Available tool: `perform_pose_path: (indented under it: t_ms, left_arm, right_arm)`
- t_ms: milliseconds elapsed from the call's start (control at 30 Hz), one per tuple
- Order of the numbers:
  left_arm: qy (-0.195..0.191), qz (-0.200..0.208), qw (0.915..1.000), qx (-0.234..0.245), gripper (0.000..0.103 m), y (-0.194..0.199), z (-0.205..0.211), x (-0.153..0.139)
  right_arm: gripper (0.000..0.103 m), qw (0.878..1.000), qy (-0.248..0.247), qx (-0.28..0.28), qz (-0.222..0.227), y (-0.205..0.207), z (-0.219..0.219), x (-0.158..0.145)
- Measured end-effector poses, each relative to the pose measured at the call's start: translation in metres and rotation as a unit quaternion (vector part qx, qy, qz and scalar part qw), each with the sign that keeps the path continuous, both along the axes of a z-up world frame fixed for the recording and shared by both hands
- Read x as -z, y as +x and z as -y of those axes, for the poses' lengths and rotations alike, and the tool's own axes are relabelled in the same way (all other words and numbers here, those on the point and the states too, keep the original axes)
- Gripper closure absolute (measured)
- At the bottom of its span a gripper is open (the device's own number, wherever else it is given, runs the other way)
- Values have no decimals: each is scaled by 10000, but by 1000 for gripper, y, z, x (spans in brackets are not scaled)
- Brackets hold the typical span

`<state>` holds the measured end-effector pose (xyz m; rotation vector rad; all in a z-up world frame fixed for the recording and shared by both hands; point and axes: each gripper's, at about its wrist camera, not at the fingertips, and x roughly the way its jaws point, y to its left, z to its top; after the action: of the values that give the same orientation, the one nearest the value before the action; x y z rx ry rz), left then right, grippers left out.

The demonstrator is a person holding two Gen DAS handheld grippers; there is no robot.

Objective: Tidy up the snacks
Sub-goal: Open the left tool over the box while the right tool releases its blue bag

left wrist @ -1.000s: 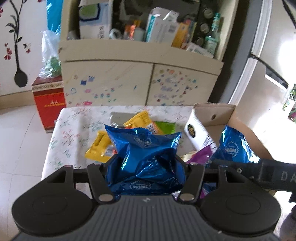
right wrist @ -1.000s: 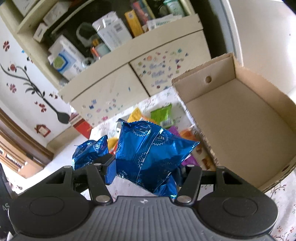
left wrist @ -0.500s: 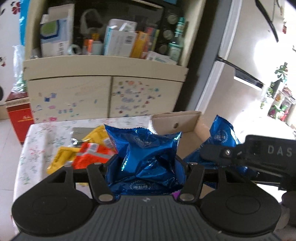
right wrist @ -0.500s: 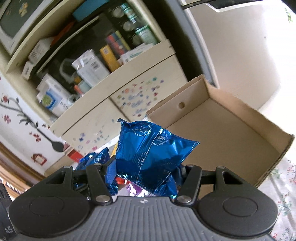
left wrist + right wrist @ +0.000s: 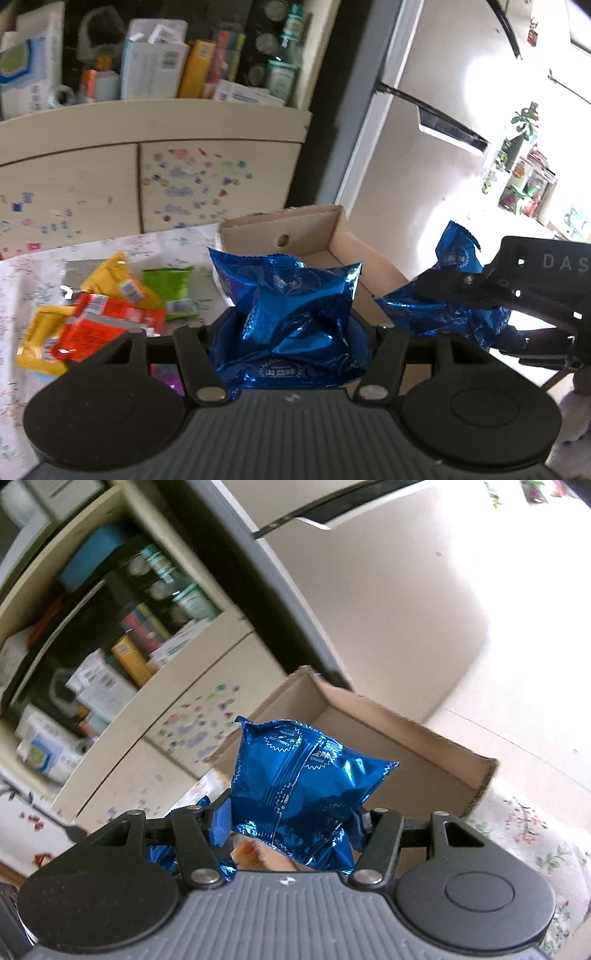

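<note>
You carry a blue bag [image 5: 291,317] clamped in each gripper [image 5: 291,325] toward the box [image 5: 314,229] at centre; next, release them inside.

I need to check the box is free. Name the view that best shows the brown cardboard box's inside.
Right wrist view: the brown cardboard box shows its bare floor and far walls. Left wrist view gives mostly one end wall.

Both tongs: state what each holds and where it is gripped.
Left tongs squeeze a blue snack bag across its lower middle. Right tongs squeeze another blue bag across its lower part.
</note>
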<state>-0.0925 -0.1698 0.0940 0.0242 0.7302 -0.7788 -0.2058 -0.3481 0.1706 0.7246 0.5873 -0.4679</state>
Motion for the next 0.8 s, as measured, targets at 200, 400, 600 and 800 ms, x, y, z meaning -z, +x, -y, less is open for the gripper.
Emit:
perform_pose_path:
  t_ms: [200, 400, 600, 800]
  left_arm:
    - [42, -129, 9997, 205, 43, 3, 23, 10]
    - [139, -207, 9991, 345, 43, 3, 40, 20]
    - [378, -128, 9984, 397, 34, 5, 53, 27]
    - [420, 21, 9988, 236, 15, 5, 49, 23]
  right_arm:
    - [38, 9993, 85, 349, -34, -4, 9, 2]
    - [38, 9979, 162, 614, -121, -1, 17, 8]
    - [35, 9952, 327, 896, -211, 4, 24, 17]
    - [25, 9948, 295, 962, -156, 3, 24, 17]
